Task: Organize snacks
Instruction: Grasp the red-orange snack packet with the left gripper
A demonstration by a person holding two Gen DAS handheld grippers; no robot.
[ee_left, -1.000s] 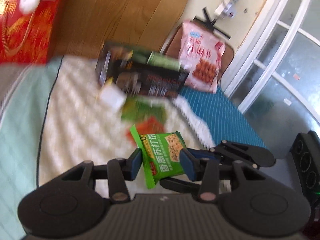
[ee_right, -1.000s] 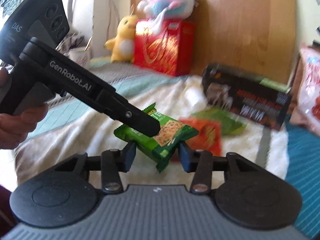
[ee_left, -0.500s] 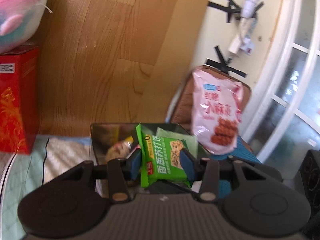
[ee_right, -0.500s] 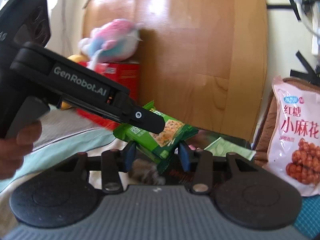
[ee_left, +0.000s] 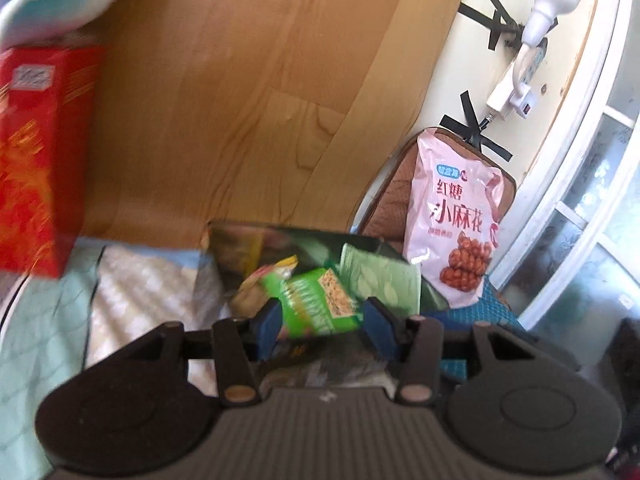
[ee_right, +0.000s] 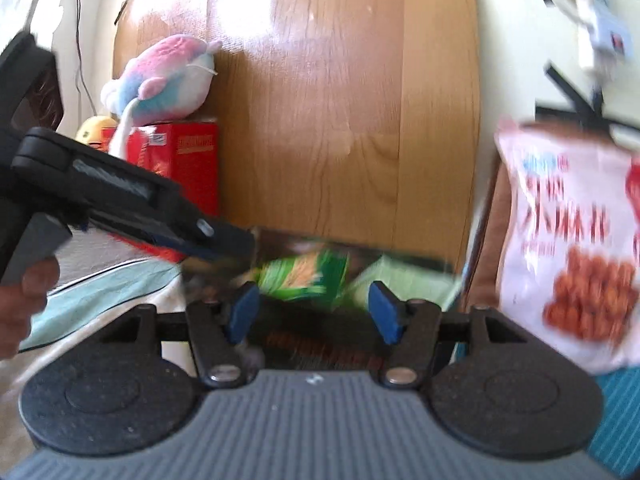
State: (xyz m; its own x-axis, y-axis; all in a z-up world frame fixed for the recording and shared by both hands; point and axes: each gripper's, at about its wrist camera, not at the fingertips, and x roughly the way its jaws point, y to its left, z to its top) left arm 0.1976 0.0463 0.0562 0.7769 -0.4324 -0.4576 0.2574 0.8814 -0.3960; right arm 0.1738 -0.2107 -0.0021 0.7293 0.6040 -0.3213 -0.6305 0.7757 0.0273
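Both pairs of jaws are opening. The green snack packet [ee_left: 318, 302] lies between the left gripper [ee_left: 320, 330] pads, over the dark box [ee_left: 304, 240]; right gripper [ee_right: 314, 312] pads stand clear of it.

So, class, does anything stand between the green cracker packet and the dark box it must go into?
Nothing visible does. The green cracker packet sits between the left gripper's opening jaws, right over the dark box's open top. Other packets already lie inside.
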